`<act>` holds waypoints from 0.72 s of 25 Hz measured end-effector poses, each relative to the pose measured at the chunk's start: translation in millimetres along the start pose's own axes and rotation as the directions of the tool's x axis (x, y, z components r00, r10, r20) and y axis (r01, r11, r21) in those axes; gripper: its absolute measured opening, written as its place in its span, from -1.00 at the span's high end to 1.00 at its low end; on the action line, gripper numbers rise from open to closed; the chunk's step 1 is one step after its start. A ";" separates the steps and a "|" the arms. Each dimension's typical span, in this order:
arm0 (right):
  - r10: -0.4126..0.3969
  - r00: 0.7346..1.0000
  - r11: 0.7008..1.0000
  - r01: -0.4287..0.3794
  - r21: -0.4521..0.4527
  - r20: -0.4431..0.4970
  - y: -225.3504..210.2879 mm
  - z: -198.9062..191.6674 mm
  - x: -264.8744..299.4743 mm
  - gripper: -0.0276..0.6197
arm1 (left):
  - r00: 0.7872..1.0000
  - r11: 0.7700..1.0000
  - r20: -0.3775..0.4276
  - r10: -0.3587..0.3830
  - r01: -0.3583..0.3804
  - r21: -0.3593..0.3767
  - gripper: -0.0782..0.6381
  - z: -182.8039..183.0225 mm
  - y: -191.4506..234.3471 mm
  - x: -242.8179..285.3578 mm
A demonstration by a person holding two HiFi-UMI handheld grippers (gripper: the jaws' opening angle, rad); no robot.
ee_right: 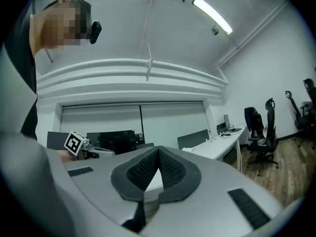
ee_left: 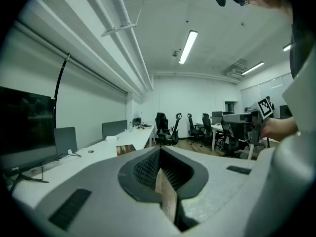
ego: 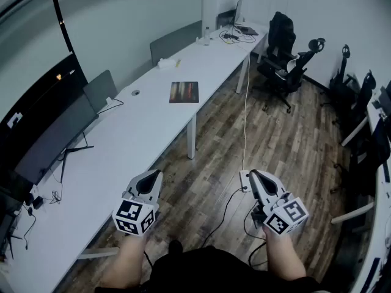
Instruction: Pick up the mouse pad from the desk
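Note:
The mouse pad [ego: 184, 92], a dark rectangle with reddish streaks, lies flat near the front edge of the long white desk [ego: 116, 157], far ahead of both grippers. It also shows small in the left gripper view as the mouse pad [ee_left: 125, 149]. My left gripper [ego: 154, 177] hangs low over the desk's near corner, jaws shut and empty. To its right, over the wooden floor, my right gripper [ego: 252, 176] is also shut and holds nothing. In their own views, the left gripper [ee_left: 160, 154] and the right gripper [ee_right: 158, 154] both have their tips together.
Dark monitors [ego: 43, 145] and grey dividers [ego: 101, 89] line the desk's far side. A tissue box [ego: 166, 63] and a screen with cables [ego: 237, 17] sit further along. Black office chairs [ego: 286, 54] stand to the right, and cables [ego: 245, 102] trail over the wooden floor.

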State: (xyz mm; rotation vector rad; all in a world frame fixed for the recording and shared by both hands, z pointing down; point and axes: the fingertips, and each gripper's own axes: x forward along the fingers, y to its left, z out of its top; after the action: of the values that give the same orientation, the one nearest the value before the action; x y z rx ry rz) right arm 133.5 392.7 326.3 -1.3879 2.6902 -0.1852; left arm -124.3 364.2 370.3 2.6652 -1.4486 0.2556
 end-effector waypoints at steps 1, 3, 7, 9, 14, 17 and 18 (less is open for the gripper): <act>0.002 1.000 1.000 -0.002 -0.001 0.001 1.7 -0.3 0.6 0.91 | 1.000 1.000 0.000 -0.001 0.001 0.003 0.76 -0.3 0.3 -1.0; 0.005 1.000 1.000 -0.005 -0.004 0.002 4.5 -1.1 2.1 0.91 | 1.000 1.000 0.001 -0.004 0.004 0.008 0.76 -0.5 1.3 -2.3; 0.005 1.000 1.000 -0.005 -0.003 -0.004 8.4 -3.8 2.8 0.91 | 1.000 1.000 -0.001 -0.008 0.008 0.009 0.76 -0.3 2.0 -4.3; 0.003 1.000 1.000 -0.003 -0.001 -0.004 8.1 -4.1 0.4 0.91 | 1.000 1.000 -0.003 -0.011 0.011 0.011 0.76 0.3 -0.1 -3.8; -0.006 1.000 1.000 0.006 0.006 0.003 -2.2 -4.8 -14.1 0.91 | 1.000 0.999 -0.001 -0.024 0.024 0.026 0.76 6.0 -14.5 4.9; 0.004 1.000 0.999 -0.006 0.047 0.025 -10.0 -0.2 -31.6 0.91 | 1.000 0.999 -0.002 -0.031 0.031 0.036 0.76 9.1 -31.4 12.2; 0.008 0.999 0.998 -0.010 0.058 0.034 -12.1 2.8 -37.8 0.91 | 0.999 0.999 -0.003 -0.034 0.034 0.040 0.76 9.7 -37.6 14.7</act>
State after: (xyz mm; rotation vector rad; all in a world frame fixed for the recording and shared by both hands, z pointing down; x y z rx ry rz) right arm 165.4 416.5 326.9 -1.3495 2.6411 -0.2350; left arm -83.9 370.9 363.4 2.7172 -1.4112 0.2873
